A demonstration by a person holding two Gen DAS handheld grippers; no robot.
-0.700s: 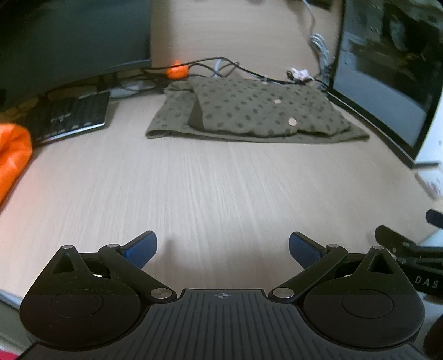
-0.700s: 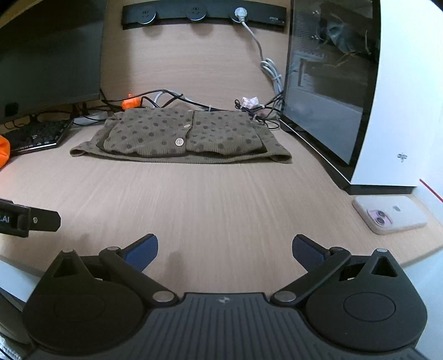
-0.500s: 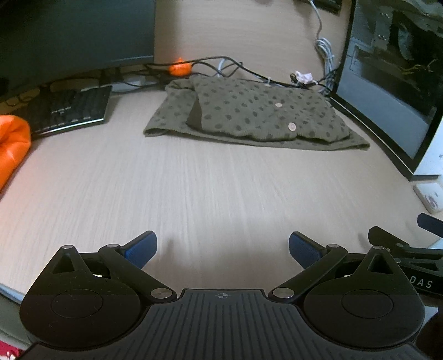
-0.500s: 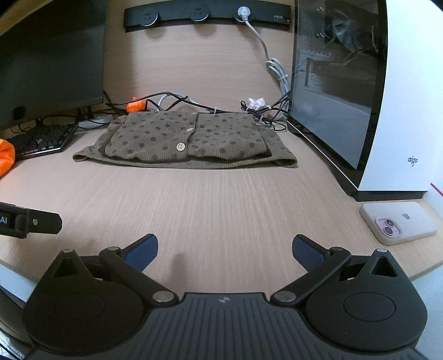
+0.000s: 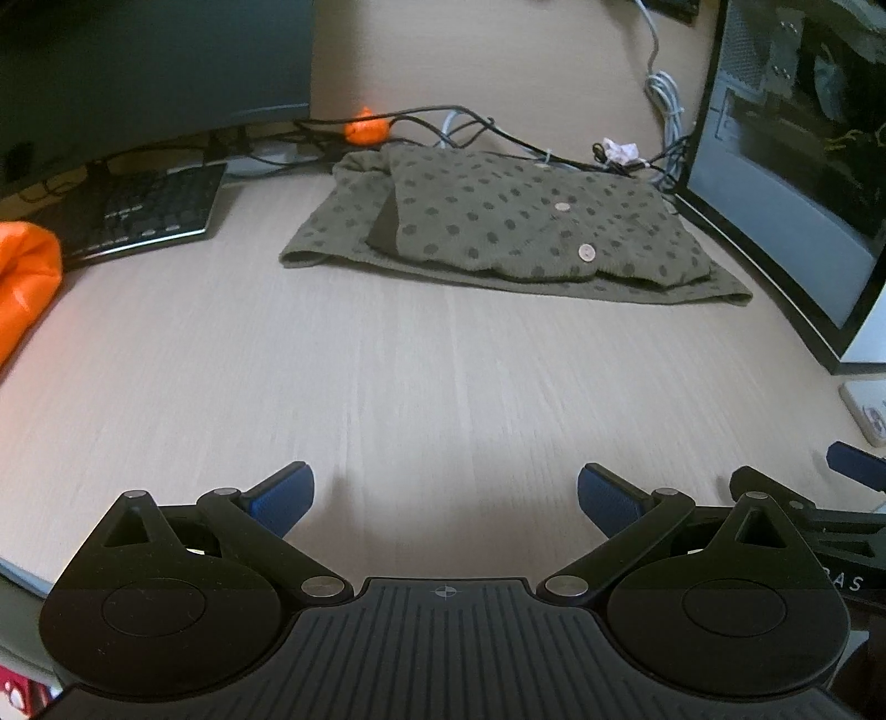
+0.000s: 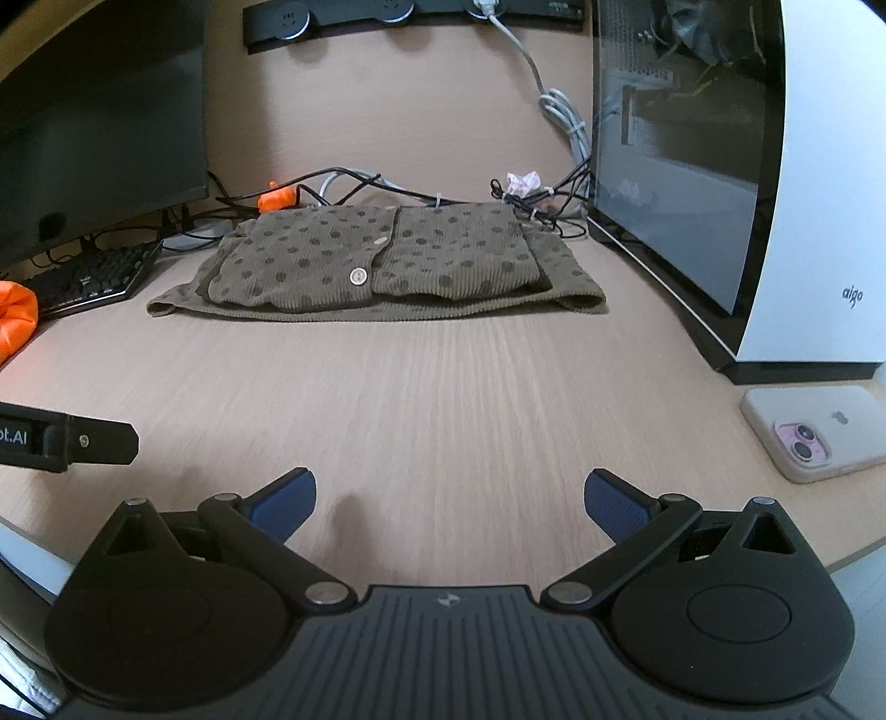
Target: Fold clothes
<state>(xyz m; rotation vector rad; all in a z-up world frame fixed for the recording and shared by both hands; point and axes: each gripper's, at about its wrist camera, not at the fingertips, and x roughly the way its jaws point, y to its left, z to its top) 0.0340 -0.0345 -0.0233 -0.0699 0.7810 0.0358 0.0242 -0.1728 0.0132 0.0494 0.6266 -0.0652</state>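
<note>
At the bottom of the left wrist view the left gripper (image 5: 444, 490) has its jaws spread wide, blue pads (image 5: 282, 495) far apart, with nothing between them but bare desk (image 5: 387, 360). At the bottom of the right wrist view the right gripper (image 6: 449, 495) stands just as wide and holds nothing. Both hang over the near edge of the desk, well apart from the garment. At the lower right of the left view part of the right gripper shows; at the middle left of the right view a black bar of the left gripper juts in.

On the right edge of the right view, a phone (image 6: 814, 432) lies face down on the desk, just in front of a white PC case (image 6: 808, 183). At the left edge sit an orange lump (image 6: 14, 315) and a keyboard (image 6: 94, 277) under a dark monitor (image 6: 99, 111).

The cardigan (image 6: 376, 266), olive with dark dots and pale buttons, lies folded flat in the upper middle of both views, near the back of the desk, between keyboard and case. Behind it run tangled cables (image 6: 354, 185), and a power strip (image 6: 410, 11) sits on the wall at the top.
</note>
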